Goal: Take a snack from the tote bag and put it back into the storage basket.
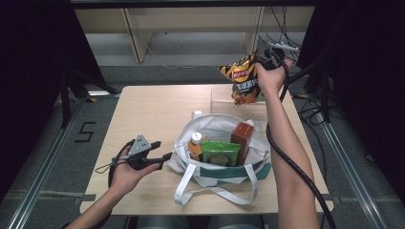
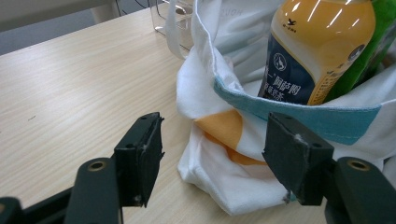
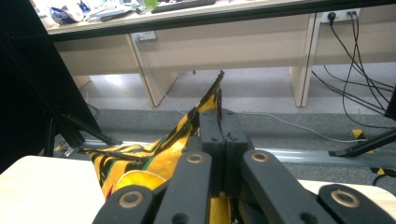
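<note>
The right gripper (image 1: 268,62) pinches the top edge of a chip bag (image 1: 242,78), held high over the table's (image 1: 148,109) far edge, seemingly above a clear box (image 1: 224,98). The left gripper (image 1: 160,155), jaws spread, sits beside the tote bag's (image 1: 215,174) rim; bare tabletop lies left.

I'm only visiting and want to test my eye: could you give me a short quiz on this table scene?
1. True or false: the right gripper holds the yellow-and-black crinkly chip bag above the table.
2. What stands inside the white cloth tote bag beside the orange-capped juice bottle? A) green snack packet and brown carton B) a red mug
3. Are the left gripper jaws open or shut?

Key: 1 true; 2 A; 3 open, beside the tote's edge.
</note>
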